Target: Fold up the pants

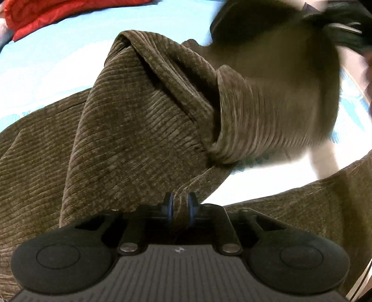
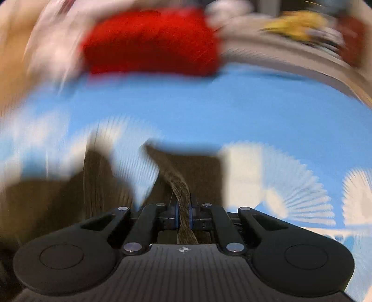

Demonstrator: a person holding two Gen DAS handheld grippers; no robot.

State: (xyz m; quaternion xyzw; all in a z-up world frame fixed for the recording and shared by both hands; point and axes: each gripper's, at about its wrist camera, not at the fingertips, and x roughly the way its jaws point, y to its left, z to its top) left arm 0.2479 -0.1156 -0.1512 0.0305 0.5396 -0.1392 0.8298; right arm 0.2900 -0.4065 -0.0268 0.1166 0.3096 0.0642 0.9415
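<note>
Ribbed olive pants (image 1: 139, 130) stretch lengthwise away, pinched in both jaws.

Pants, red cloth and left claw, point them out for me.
pants (image 1: 139, 130): left wrist view, ribbed upper fold.
red cloth (image 1: 69, 11): left wrist view, its middle.
left claw (image 1: 181, 204): left wrist view, between the fingertips, pinching fabric.

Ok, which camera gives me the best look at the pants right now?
The left wrist view: the brown corduroy pants fill it sharply, ribs and twisted folds clear on the blue sheet. The right wrist view is motion-blurred, showing only a pinched strip and brown smears.
</note>
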